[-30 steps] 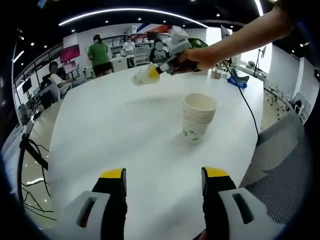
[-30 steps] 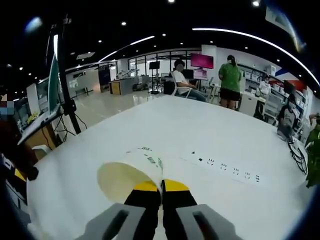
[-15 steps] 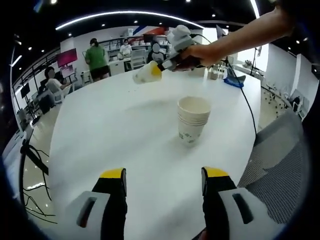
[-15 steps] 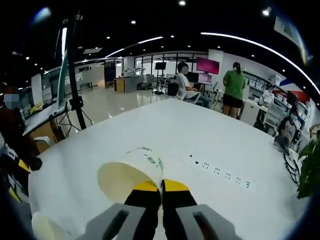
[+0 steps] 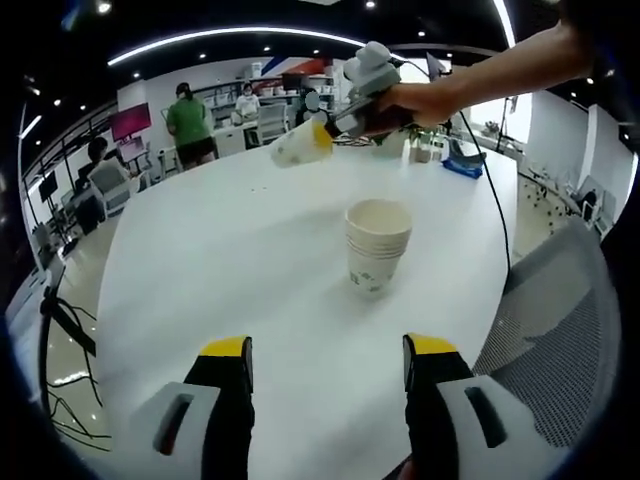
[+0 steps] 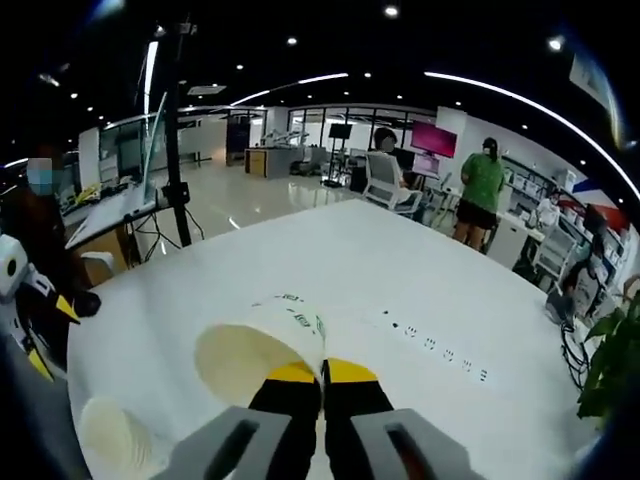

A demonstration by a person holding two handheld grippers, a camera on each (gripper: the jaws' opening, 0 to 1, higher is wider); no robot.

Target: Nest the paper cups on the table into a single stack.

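the right claw (image 6: 322, 372) is clenched on the rim of a paper cup (image 6: 262, 345), held tipped on its side above the desk (image 6: 330, 260), probably for carrying to the stack (image 5: 377, 244). that stack stands upright ahead of the left claw (image 5: 327, 350), which hangs released and empty, well short of it.

Cup stack (image 5: 377, 245) on table (image 5: 220, 260); held cup (image 5: 300, 144) above, behind it.
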